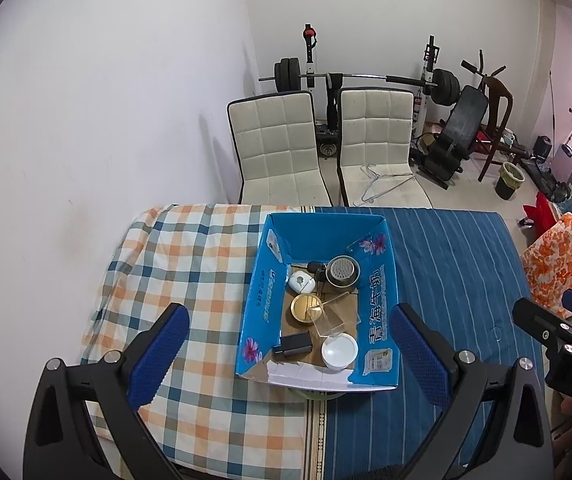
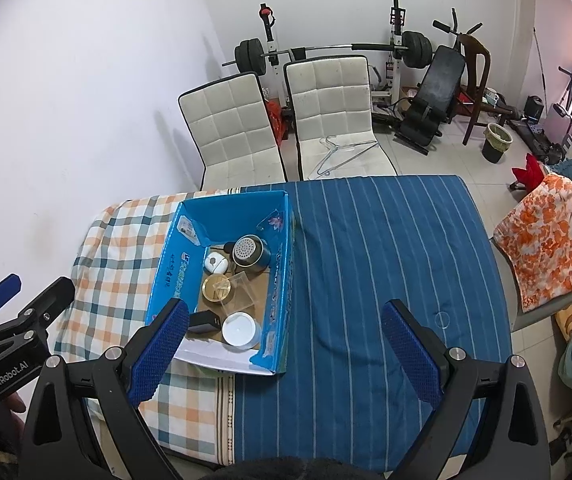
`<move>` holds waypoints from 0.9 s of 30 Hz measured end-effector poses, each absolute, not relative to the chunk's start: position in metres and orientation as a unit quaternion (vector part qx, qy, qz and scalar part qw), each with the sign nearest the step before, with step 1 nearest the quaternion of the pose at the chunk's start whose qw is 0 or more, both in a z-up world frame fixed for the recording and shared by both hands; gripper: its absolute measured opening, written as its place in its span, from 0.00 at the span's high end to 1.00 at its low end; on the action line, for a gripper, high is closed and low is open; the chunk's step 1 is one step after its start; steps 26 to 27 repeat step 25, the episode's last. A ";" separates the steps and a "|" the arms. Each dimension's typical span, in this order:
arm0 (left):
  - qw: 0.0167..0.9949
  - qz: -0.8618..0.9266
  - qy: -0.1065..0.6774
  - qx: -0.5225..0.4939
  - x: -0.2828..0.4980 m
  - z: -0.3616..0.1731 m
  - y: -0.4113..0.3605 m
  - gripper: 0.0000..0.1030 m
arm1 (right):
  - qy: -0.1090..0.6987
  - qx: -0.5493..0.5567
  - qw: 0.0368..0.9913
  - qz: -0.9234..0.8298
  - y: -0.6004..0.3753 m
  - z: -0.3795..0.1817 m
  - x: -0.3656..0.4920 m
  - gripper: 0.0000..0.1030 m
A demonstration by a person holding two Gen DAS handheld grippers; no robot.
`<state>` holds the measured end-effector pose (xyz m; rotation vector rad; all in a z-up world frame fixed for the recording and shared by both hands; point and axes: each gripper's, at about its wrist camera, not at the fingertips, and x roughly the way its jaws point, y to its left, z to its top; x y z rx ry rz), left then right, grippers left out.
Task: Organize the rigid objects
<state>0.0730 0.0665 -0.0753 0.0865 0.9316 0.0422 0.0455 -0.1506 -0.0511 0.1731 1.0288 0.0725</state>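
A blue cardboard box (image 1: 380, 300) (image 2: 166, 276) stands on the table. Inside lie a white round lid (image 1: 339, 351) (image 2: 239, 330), a black charger (image 1: 294, 344) (image 2: 205, 321), a gold round tin (image 1: 306, 309) (image 2: 217, 288), a clear plastic box (image 1: 328, 318) (image 2: 242, 286), a white round case (image 1: 301, 281) (image 2: 216, 263) and a metal cup with a perforated top (image 1: 343, 271) (image 2: 251, 253). My left gripper (image 1: 288, 354) is open and empty, held above the box's near end. My right gripper (image 2: 284, 348) is open and empty, above the box's near right corner and the blue cloth.
The table carries a checked cloth (image 1: 190, 280) on the left and a blue striped cloth (image 2: 386, 260) on the right. Two white chairs (image 1: 282, 148) (image 2: 334, 112) stand behind it, one with wire hangers. A chair with an orange cloth (image 2: 550, 232) is at right. Gym gear lines the back wall.
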 end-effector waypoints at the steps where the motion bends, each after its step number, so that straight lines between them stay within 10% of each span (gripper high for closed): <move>1: 0.892 0.021 0.449 0.042 0.073 -0.076 0.067 0.00 | 0.492 0.081 0.866 0.035 -0.150 -0.051 0.046 0.04; 27: 0.888 0.026 0.457 0.037 0.072 -0.085 0.063 0.00 | 0.507 0.085 0.857 0.039 -0.152 -0.059 0.052 0.04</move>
